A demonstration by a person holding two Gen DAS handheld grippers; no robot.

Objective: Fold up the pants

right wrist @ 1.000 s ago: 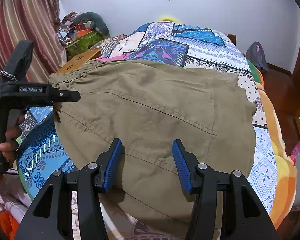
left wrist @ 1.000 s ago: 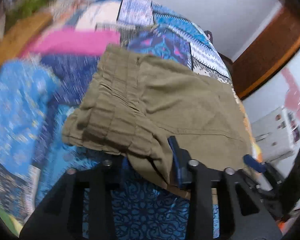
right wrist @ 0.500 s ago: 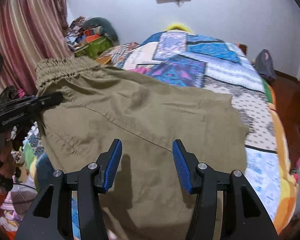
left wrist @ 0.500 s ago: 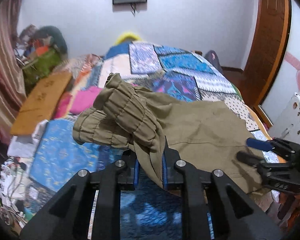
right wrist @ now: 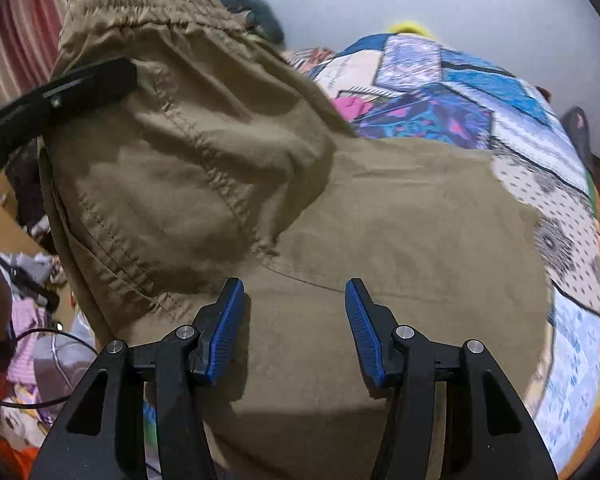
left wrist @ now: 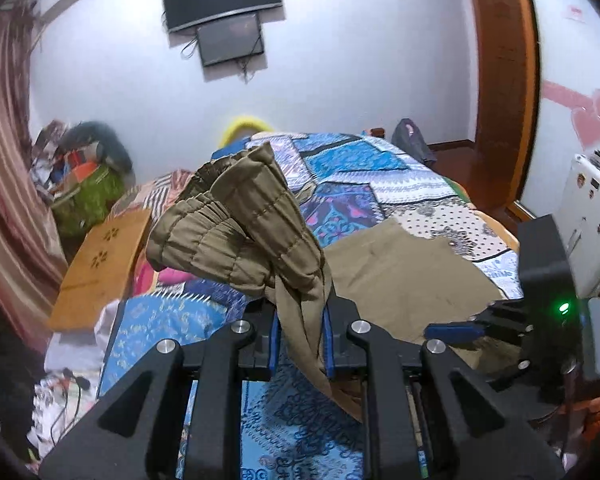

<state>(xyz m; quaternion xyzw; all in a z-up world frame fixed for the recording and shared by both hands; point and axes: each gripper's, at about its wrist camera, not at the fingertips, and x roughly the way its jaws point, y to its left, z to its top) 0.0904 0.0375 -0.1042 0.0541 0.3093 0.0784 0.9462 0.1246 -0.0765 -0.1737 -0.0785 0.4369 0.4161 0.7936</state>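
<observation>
**Pants lifted at one end over the bed**

The left gripper point(left wrist: 300, 336) is pinching the pants point(right wrist: 340, 220). Its two blue pads squeeze a bunch of the brown cloth between them. The stretchy waistband point(left wrist: 236, 216) is up in the air above this gripper and flops over in thick folds.

The right gripper point(right wrist: 294, 328) has its blue pads spread apart. Nothing is between them. It hangs just over the flat part of the pants.

The rest of the pants lies spread out on the bed point(right wrist: 500, 120). The raised end sits on the left in the right wrist view, and the flat end reaches toward the right edge of the bed.

The bed has a quilt point(left wrist: 360, 164) with blue, purple and white patches. A wooden board point(left wrist: 100, 260) lies to the left of the bed. Two dark screens point(left wrist: 224, 8) hang on the white wall. A striped curtain point(left wrist: 4, 160) hangs on the left side. A brown door frame point(left wrist: 504, 80) stands on the right.
</observation>
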